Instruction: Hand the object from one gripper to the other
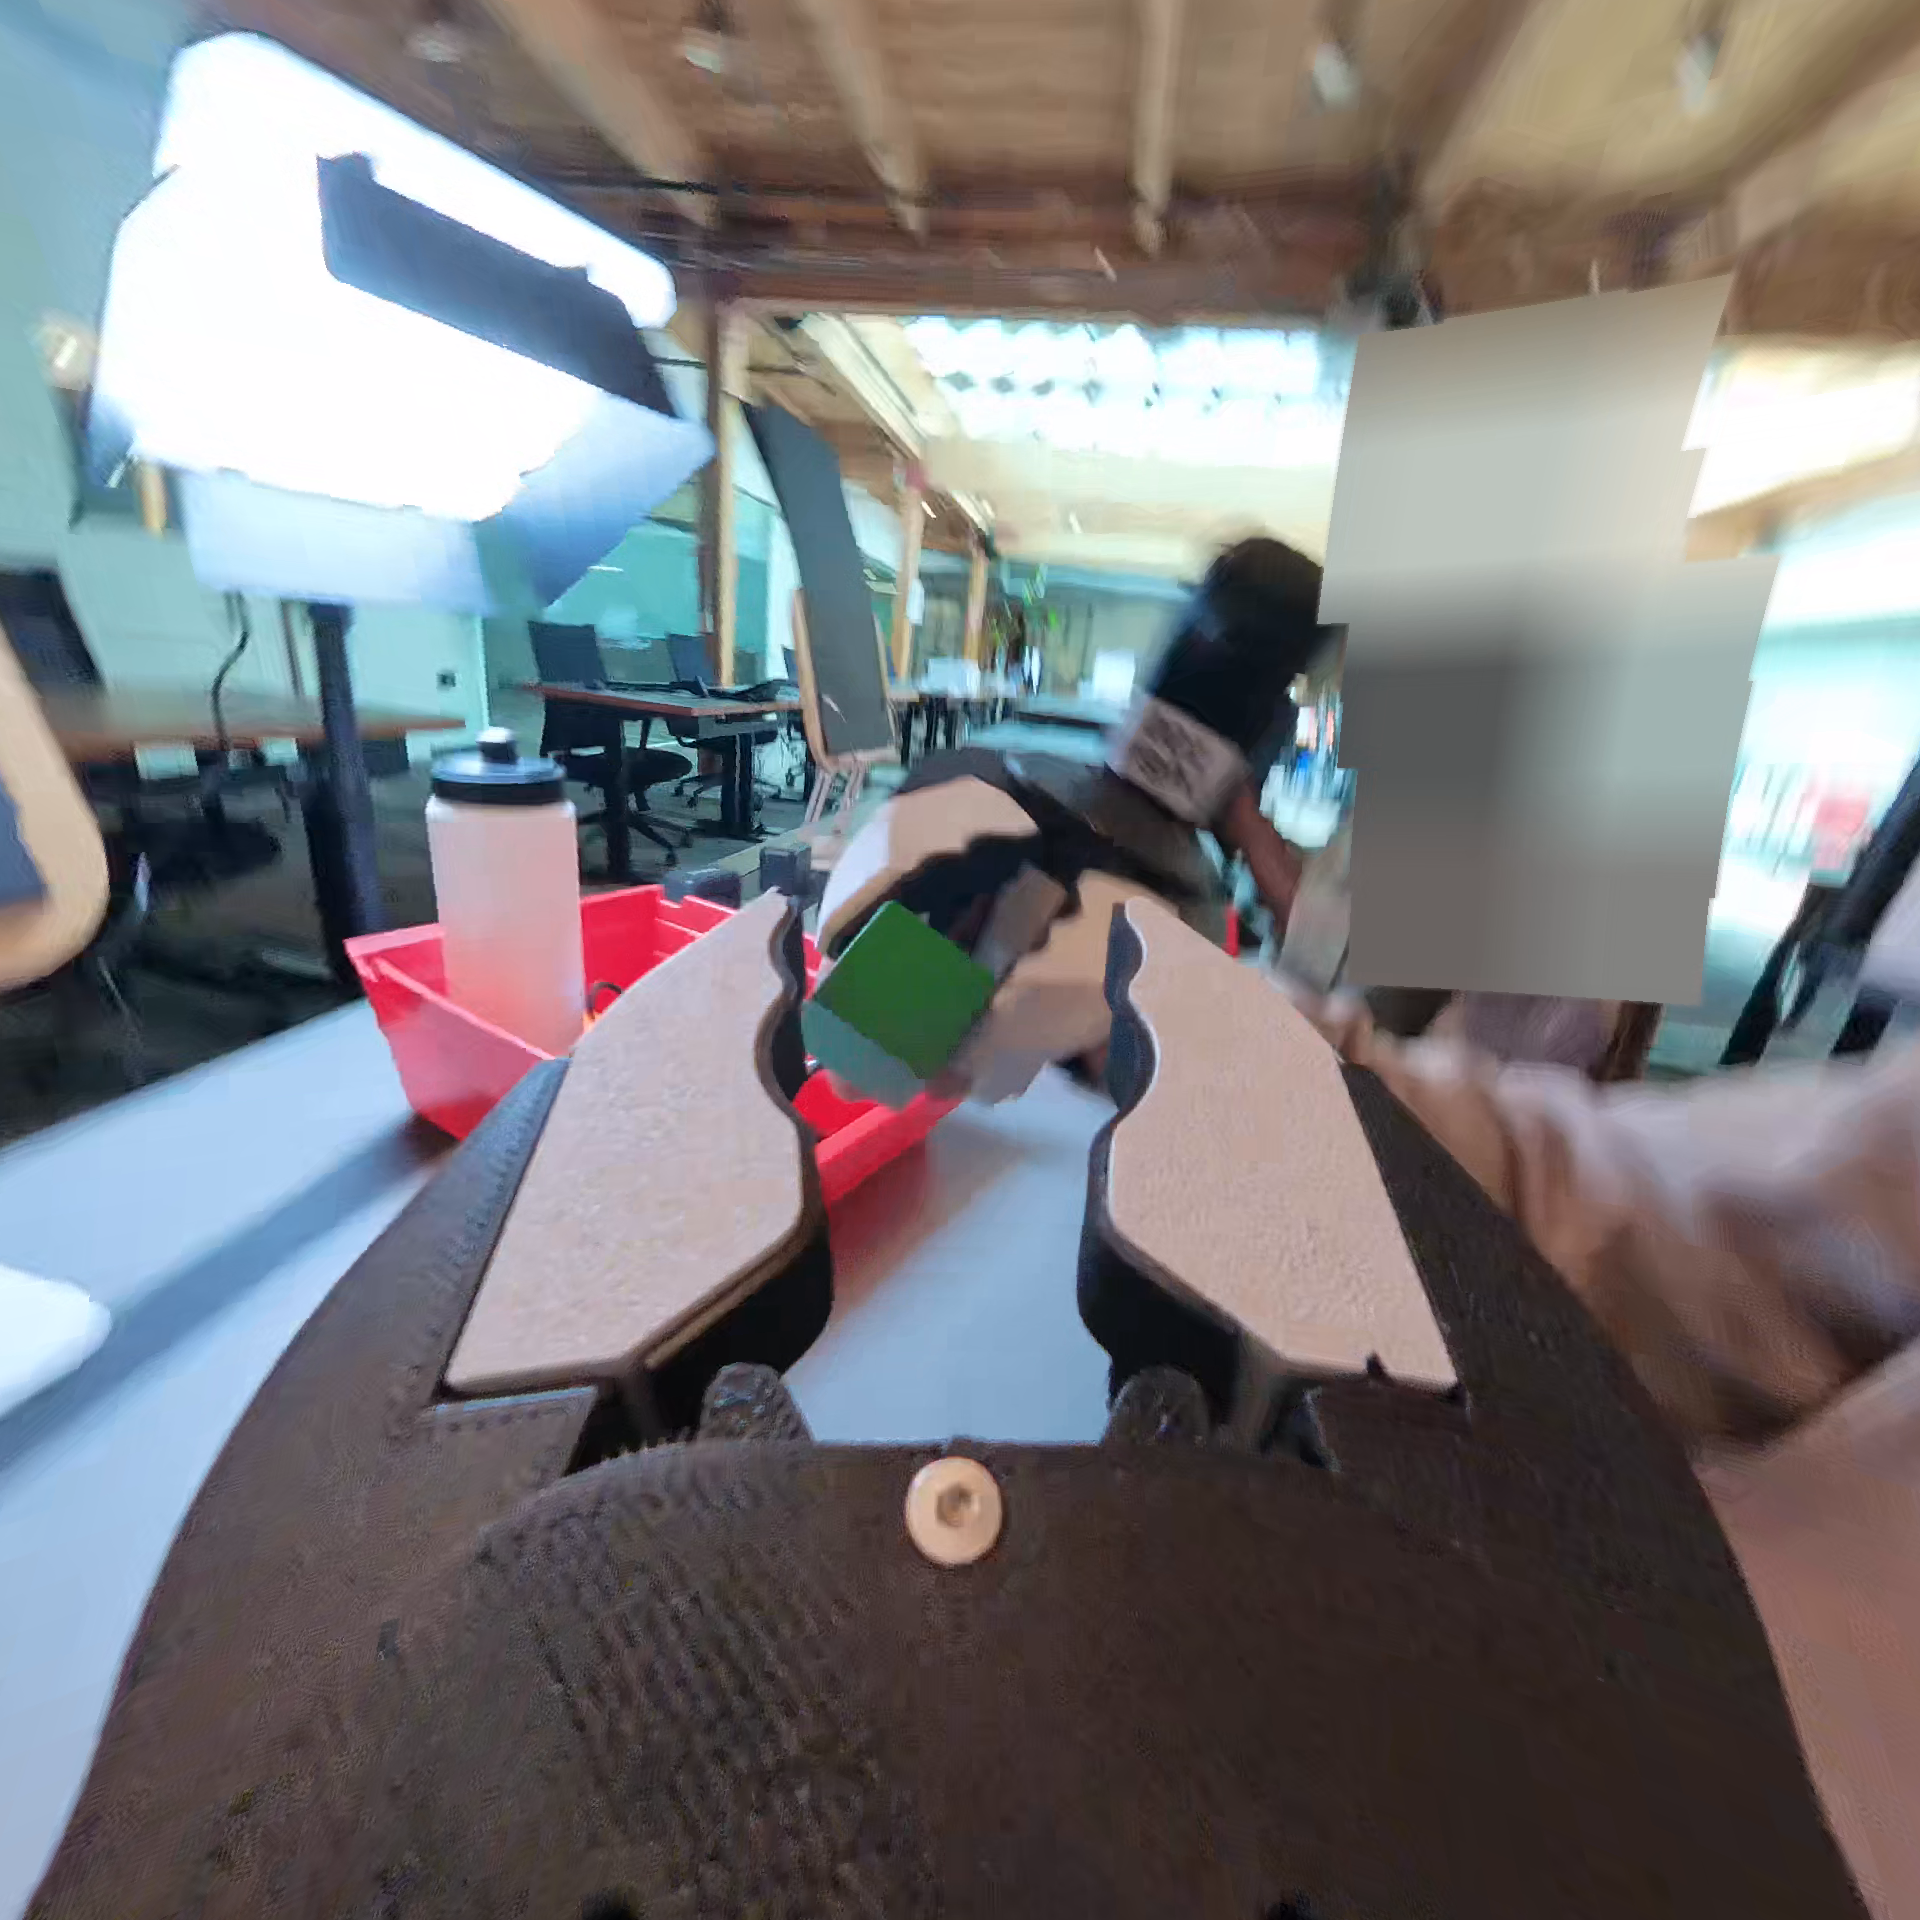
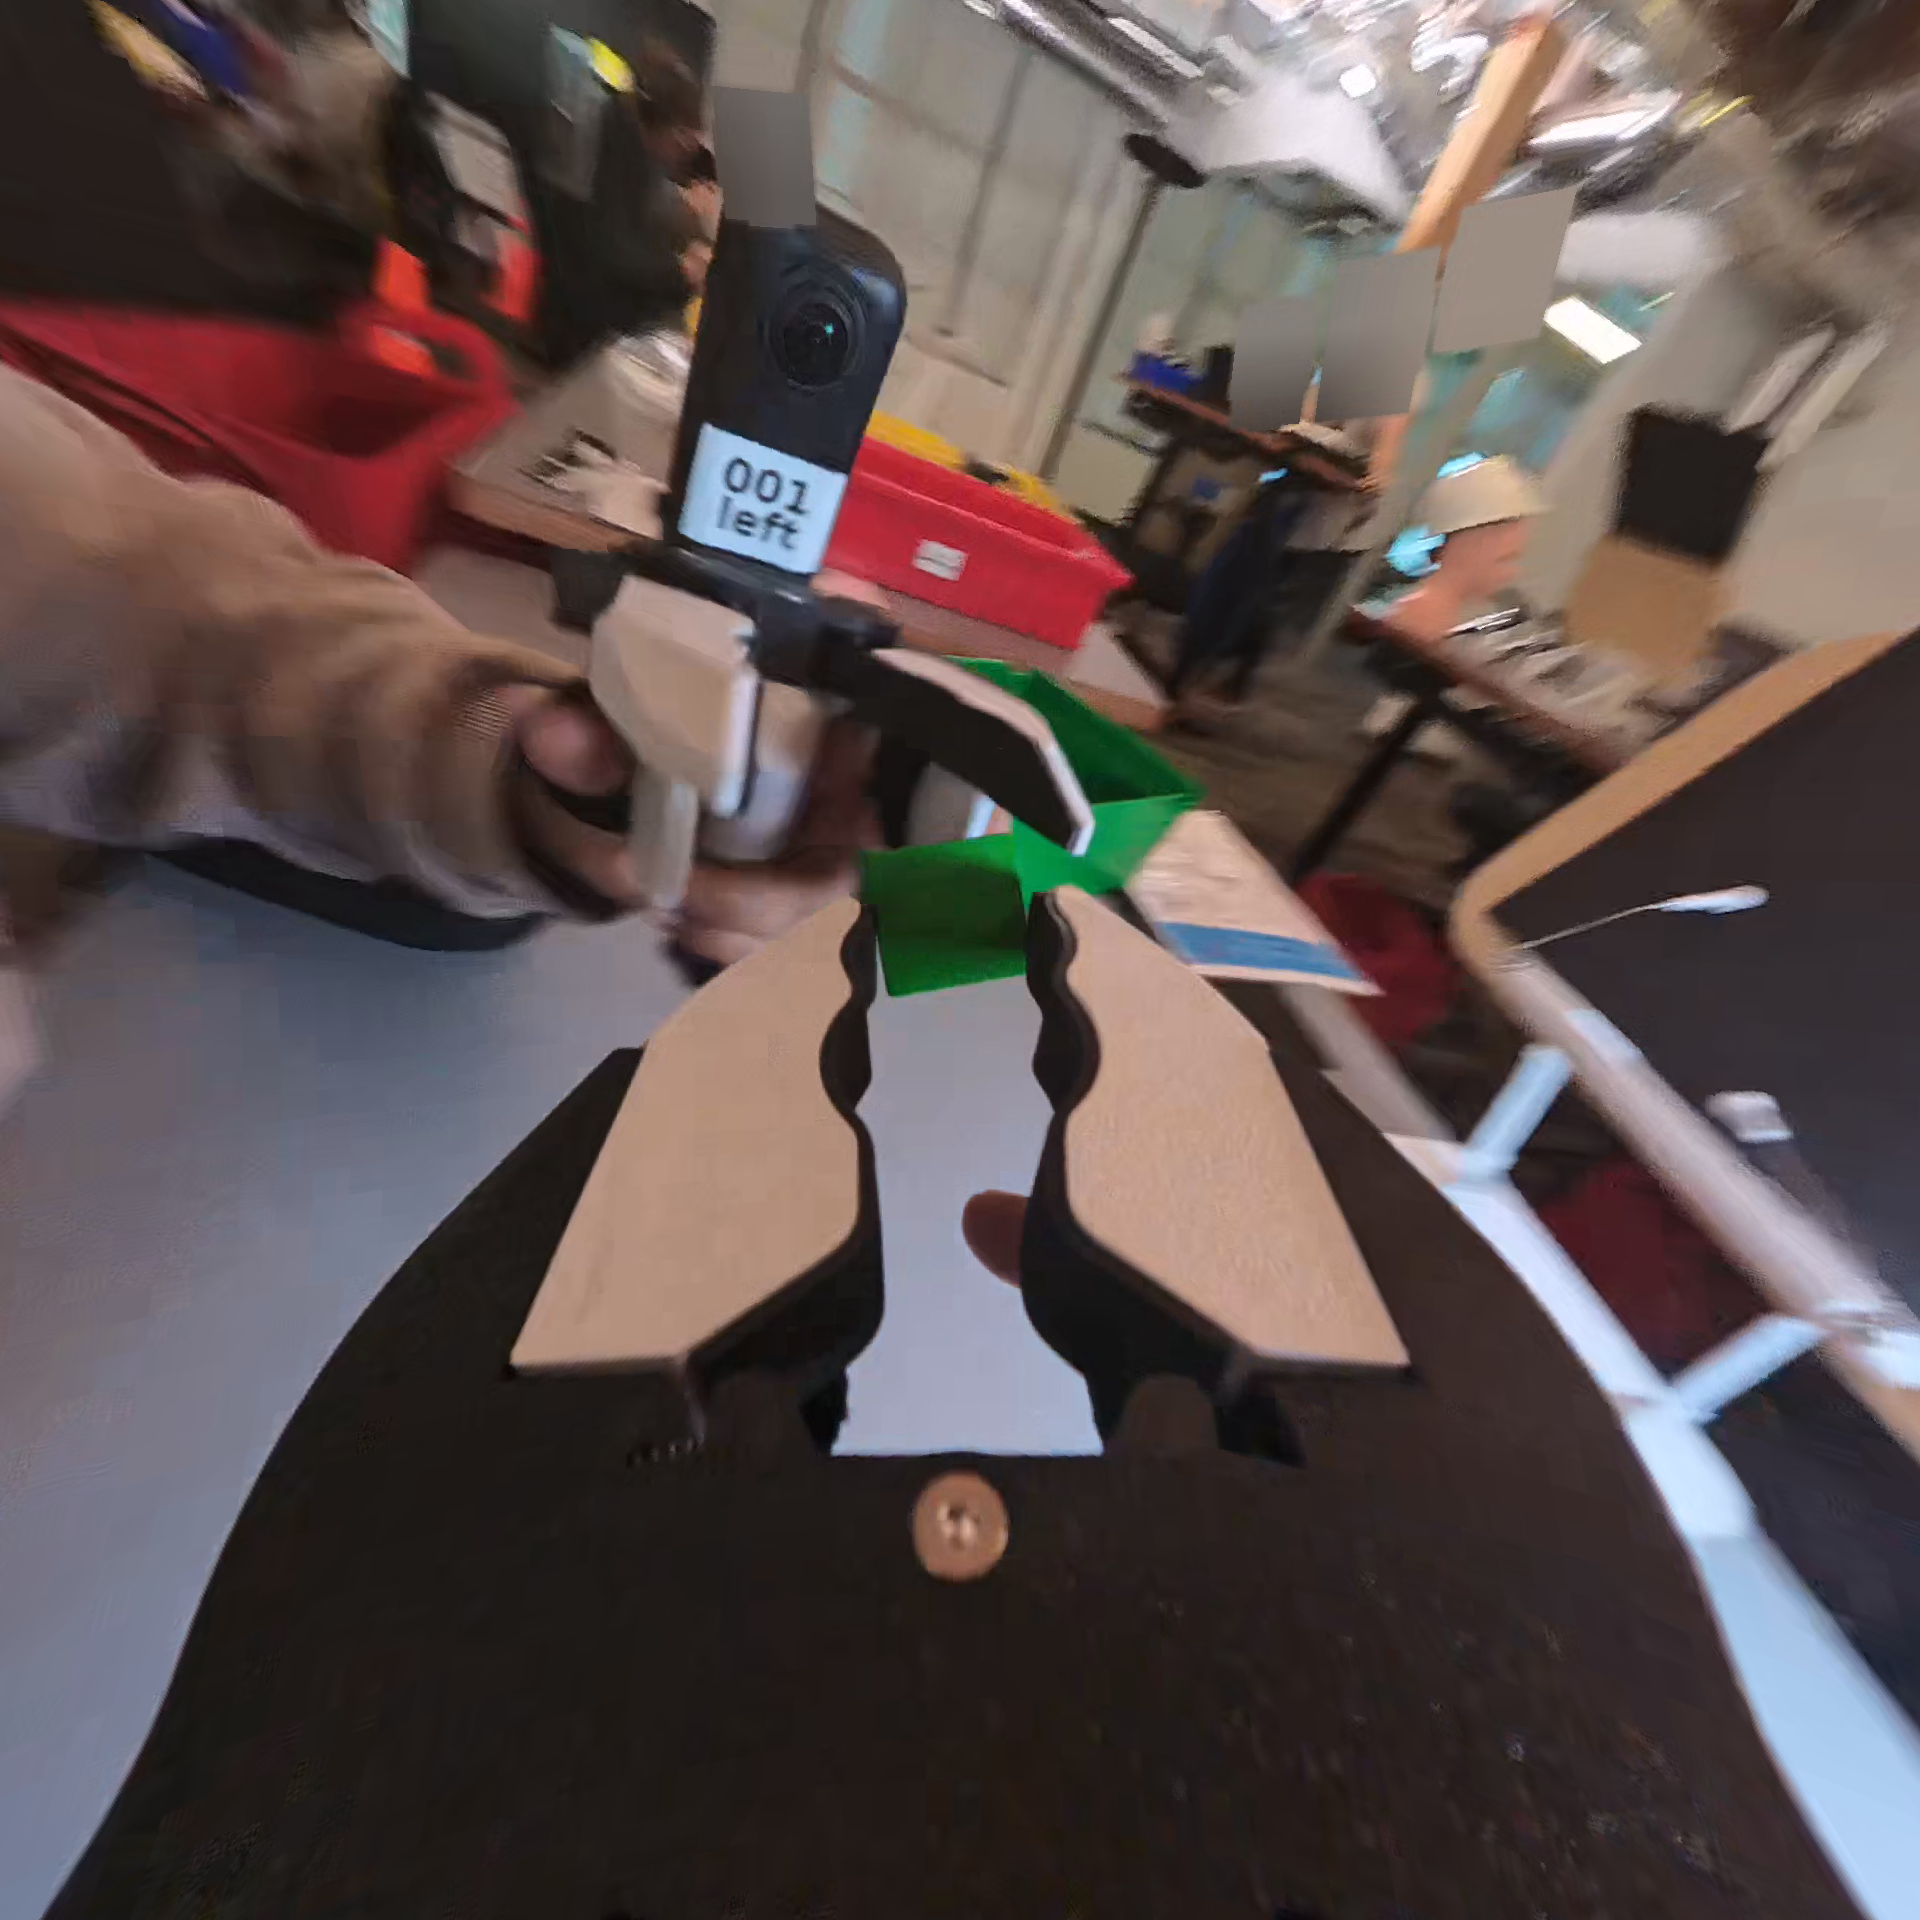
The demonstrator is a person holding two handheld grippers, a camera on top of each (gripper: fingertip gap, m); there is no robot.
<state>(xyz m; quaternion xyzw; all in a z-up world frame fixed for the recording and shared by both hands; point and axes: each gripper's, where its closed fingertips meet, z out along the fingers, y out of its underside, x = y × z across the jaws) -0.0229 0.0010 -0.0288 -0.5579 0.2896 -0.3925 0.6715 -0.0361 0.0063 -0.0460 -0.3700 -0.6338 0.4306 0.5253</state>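
Table [image 1: 956,1299]: grey top, lying under both tools and carrying the clutter.
Red tray [image 1: 468,1029]: sitting on the table, ahead and left of the left gripper.
White bottle [image 1: 504,894]: standing upright with a dark cap, in or just behind the red tray; I cannot tell which.
Left gripper [image 1: 956,909]: held with its jaws spread wide and gripping nothing, its tips sitting to either side of the green bin.
Right gripper [image 2: 951,904]: pinching the near end of the green bin between its tips and holding it clear of the table.
Green bin [image 1: 899,987]: lying straight ahead of the left tips and nearest the left-hand finger; contact is not clear. The free end is pointing away from the right gripper, and the long axis seems to run that way.
Green bin, look: showing as bright green, boxy and flat-walled, and open-topped in the right wrist view; motion blur is softening its edges.
Step judged: the receiving jaws are due to close on the free end.
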